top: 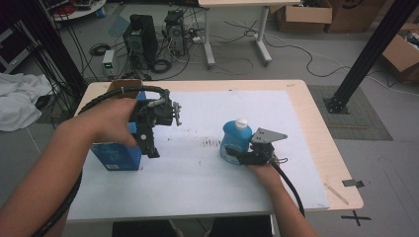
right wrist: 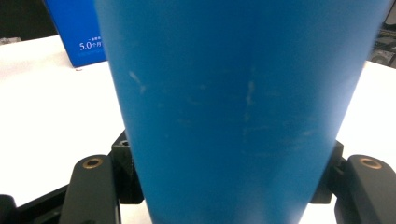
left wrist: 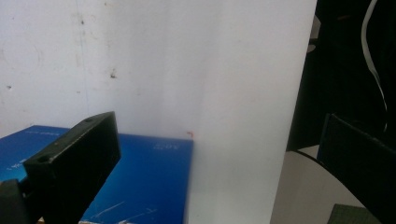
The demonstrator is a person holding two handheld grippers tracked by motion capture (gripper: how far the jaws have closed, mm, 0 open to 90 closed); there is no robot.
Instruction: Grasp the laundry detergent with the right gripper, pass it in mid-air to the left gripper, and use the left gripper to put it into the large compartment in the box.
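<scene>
The right gripper (top: 242,157) has its jaws closed around the lower body of the blue bottle (top: 235,140), which stands upright on the white sheet (top: 197,173) with its white cap (top: 241,123) on top; in the right gripper view the bottle (right wrist: 238,107) sits squarely between the two jaws, pressed on both sides, and hides nearly all that lies beyond; past its left edge a corner of the blue box (right wrist: 77,32) shows, well apart from the bottle; the left gripper (top: 150,148) hangs tilted downward over the right end of the box (top: 116,155), its jaws spread wide with nothing between them; in the left gripper view one jaw lies over the box top (left wrist: 149,182) and the other stands far off over the sheet's edge; whether that jaw touches the box I cannot tell; bare sheet with dark smudges (top: 210,143) lies between the two grippers; beyond the table (top: 316,133) are computer towers (top: 141,39) and cables on the floor.
</scene>
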